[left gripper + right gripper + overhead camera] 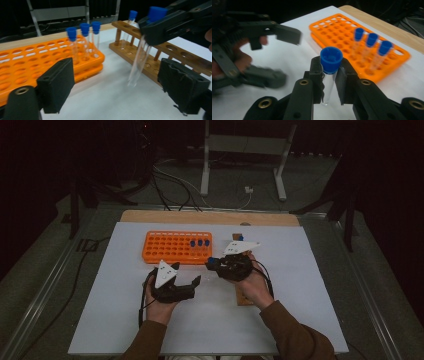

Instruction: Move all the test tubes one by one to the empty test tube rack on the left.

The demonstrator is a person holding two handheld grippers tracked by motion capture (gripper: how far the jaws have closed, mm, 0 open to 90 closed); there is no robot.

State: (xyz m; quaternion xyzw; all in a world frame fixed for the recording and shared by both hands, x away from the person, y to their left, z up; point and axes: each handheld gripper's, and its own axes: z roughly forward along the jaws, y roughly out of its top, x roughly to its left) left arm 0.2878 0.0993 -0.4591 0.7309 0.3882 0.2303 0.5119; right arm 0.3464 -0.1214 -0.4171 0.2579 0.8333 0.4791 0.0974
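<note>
Two sleeved forearms reached in from the near edge of the white table [125, 320]. The right gripper [215, 263] pointed leftward, its jaws pinching a clear test tube [329, 75] just under its blue cap, the tube hanging tilted above the table between the orange rack [170, 251] and the wooden rack [175, 48]. The left gripper [197, 281] lay level in the left hand [160, 307], aimed toward the tube, its jaws spread with nothing between them.

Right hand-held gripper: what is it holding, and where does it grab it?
The right hand-held gripper holds a clear test tube, pinched near its top, just under the blue cap.
</note>
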